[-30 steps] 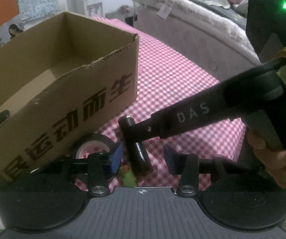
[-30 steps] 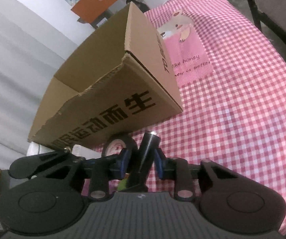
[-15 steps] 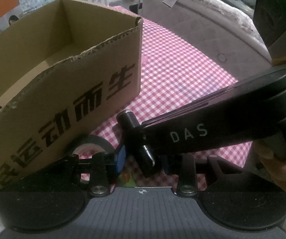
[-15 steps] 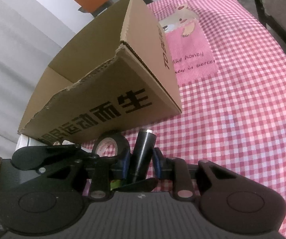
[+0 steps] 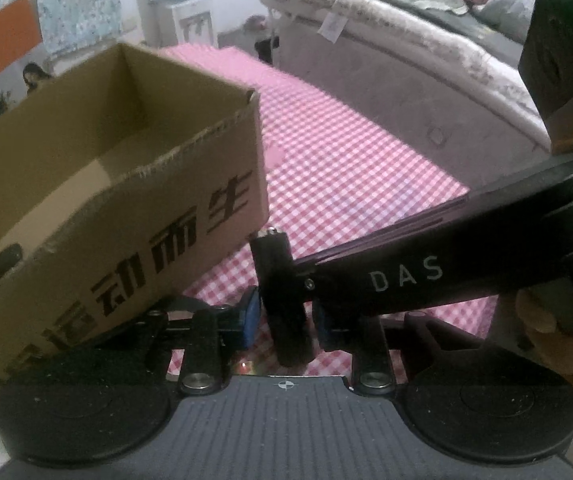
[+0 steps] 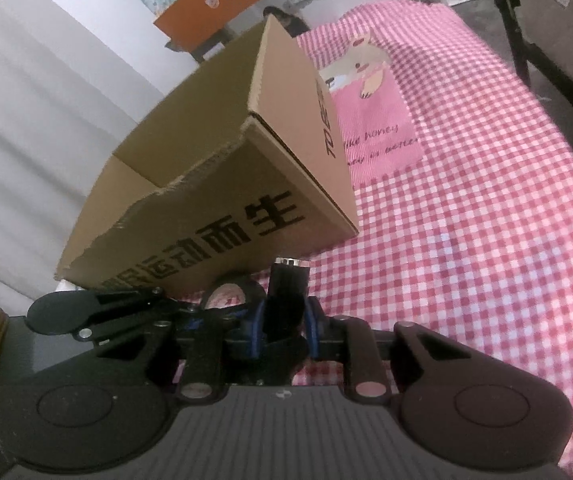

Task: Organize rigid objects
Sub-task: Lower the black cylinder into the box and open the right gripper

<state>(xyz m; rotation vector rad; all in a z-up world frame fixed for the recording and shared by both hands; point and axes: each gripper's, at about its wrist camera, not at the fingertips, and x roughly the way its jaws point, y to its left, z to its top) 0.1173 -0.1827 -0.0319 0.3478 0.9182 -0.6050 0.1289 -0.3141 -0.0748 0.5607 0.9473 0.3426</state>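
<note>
both grippers on one black cylinder

your right gripper [image 6: 284,330] is clamped on the black cylinder [image 6: 286,294], its jaws having just been closing. your left gripper [image 5: 284,318] has been closing too, the same cylinder [image 5: 282,300] between its blue pads; whether both pads press on it i cannot tell. the right gripper's finger reads "das". the cardboard box [image 5: 126,184] just beyond bears bold black chinese characters. a tape roll [image 6: 232,294] sits beside it on the pink checked cloth [image 6: 466,220], whose patch reads "like honey".

My bench wears a pink checked cloth [image 6: 486,220], with a grey sofa [image 5: 426,76] on one side, a white curtain [image 6: 26,120] on the other, and an orange board [image 6: 210,0] beyond.
</note>
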